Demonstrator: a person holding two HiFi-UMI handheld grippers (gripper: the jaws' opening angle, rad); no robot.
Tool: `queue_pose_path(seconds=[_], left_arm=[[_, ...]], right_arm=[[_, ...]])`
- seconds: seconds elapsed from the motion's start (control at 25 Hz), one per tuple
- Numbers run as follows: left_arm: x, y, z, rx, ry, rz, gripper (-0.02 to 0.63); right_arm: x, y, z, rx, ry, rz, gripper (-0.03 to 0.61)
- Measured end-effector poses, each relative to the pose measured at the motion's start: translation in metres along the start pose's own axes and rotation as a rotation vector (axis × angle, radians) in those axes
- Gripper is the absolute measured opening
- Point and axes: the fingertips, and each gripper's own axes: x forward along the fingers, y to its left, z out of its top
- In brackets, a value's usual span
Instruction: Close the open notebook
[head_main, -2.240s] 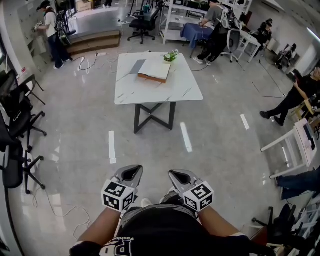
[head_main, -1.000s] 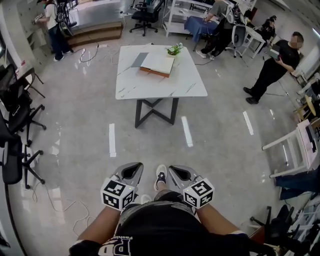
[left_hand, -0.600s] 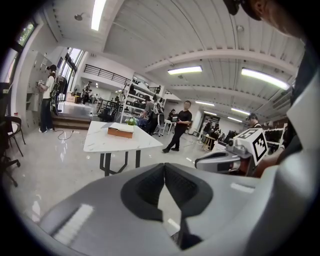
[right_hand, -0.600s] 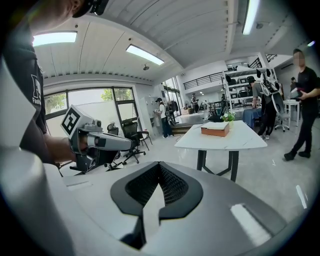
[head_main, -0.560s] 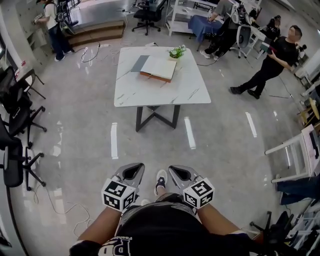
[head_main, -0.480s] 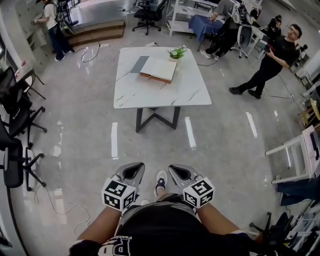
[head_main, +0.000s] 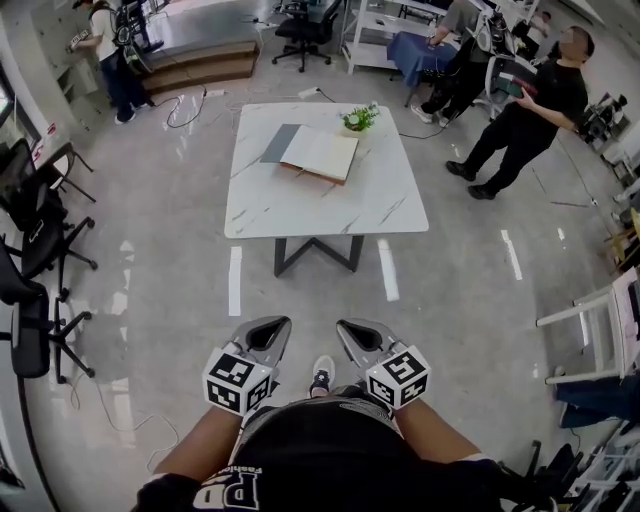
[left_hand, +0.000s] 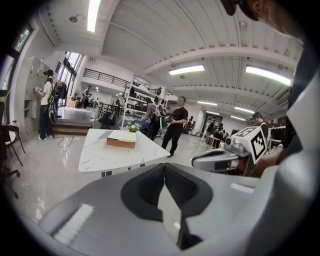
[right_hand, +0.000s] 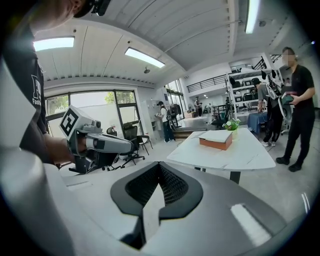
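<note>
- Step in hand: the approach. Nothing is touched yet, and the closing itself is not begun.
- The open notebook with white pages, a brown edge and a grey cover (head_main: 318, 153) lies flat on the far half of the white marble-look square table (head_main: 300, 215). It sits just beside a small green potted plant (head_main: 360, 118).
- The grey cover is flopped out to the notebook's left side.
- The left gripper (left_hand: 164, 166) is held low by the person's waist, jaws together with nothing between them, well apart from the table.
- The right gripper (right_hand: 159, 166) is the same: jaws together, empty, level with the left and pointed toward the table.
- A stretch of bare grey floor lies between the person and the table.
- A bystander in black clothes (head_main: 520, 105) stands off the table's far right corner, not in the way.
- Next move, as I judge it: walk up to the table's near edge, then part one gripper's jaws.
- After that, catch the grey cover at its free edge and swing it over onto the pages.
- The other gripper may need to steady the notebook.
</note>
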Motion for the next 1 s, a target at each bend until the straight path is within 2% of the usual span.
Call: queue_pose_path(seconds=[0.52, 1.0], left_arm=[[0.055, 0.017, 0.044, 0.024, -0.024, 0.073, 0.059], [0.074, 0.028, 0.046, -0.015, 0.002, 0.132, 0.059]], right_arm=[[0.026, -0.061, 0.035, -0.031, -0.026, 0.077, 0.000], [0.038, -0.090, 0.033, -0.008, -0.006, 0.128, 0.000]])
